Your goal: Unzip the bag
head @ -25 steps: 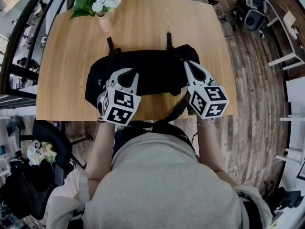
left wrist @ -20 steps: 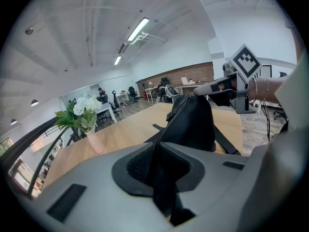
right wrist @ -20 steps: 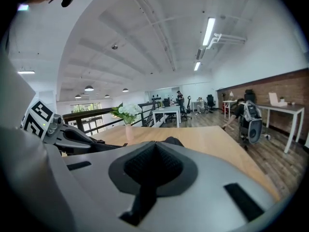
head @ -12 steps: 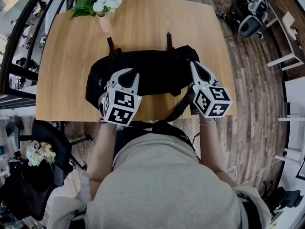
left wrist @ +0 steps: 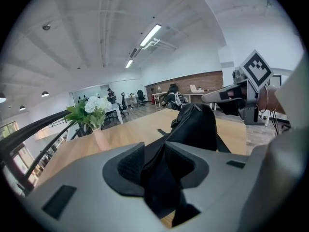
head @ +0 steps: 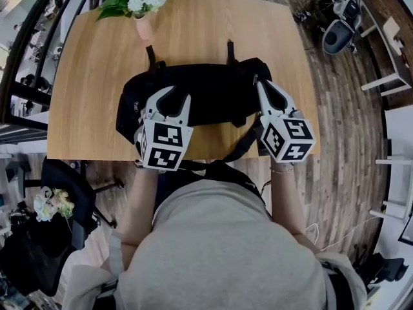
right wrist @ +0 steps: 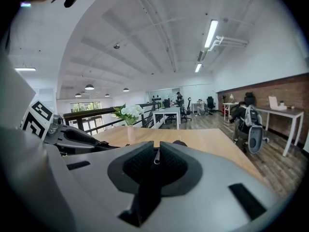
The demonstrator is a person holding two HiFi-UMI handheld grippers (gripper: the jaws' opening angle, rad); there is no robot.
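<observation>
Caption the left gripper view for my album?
The left gripper, jaws just opened, straddles a black fabric bag on a wooden table; pink flower vase beyond.

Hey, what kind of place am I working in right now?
Most likely an open-plan office, perhaps on an upper level. There are white desks with a wheeled office chair, long strip lights on the ceiling, and a dark railing beyond the wooden table.

Bright, even light falls from ceiling strip lamps (right wrist: pixel 211 33); the black bag (head: pixel 206 95) shows little detail. Fisheye bending curves all edges; nearest foreground is soft.
</observation>
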